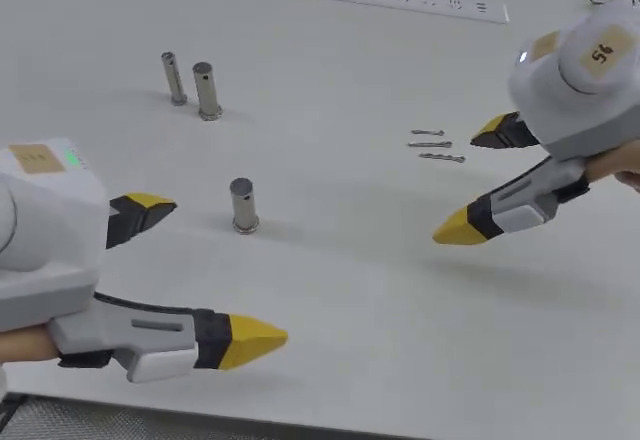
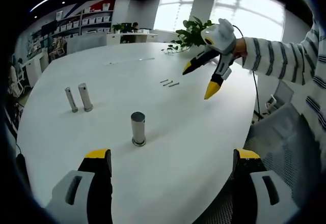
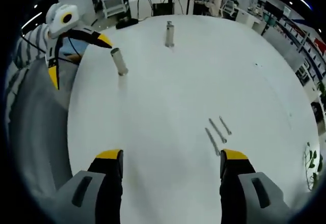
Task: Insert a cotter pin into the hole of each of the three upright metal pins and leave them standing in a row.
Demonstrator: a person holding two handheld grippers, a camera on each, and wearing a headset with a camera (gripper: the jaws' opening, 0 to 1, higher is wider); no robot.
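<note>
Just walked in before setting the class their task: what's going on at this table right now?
A person holds the left gripper and the right gripper above a white table, both open and empty. Three metal pins stand upright, two close together and a third pin apart, nearer the left gripper. Three cotter pins lie loose on the table by the right gripper, so none has been picked up or inserted yet.

The left gripper [image 2: 172, 155] has its two yellow-tipped jaws wide apart, with nothing between them. Just ahead, one metal pin [image 2: 138, 128] stands up on the white worktop [image 2: 204, 132]. Two more metal pins [image 2: 78, 98] stand side by side, farther left. Three small cotter pins [image 2: 169, 83] lie near the right gripper [image 2: 198, 83], which hangs above the worktop with its jaws apart.
</note>
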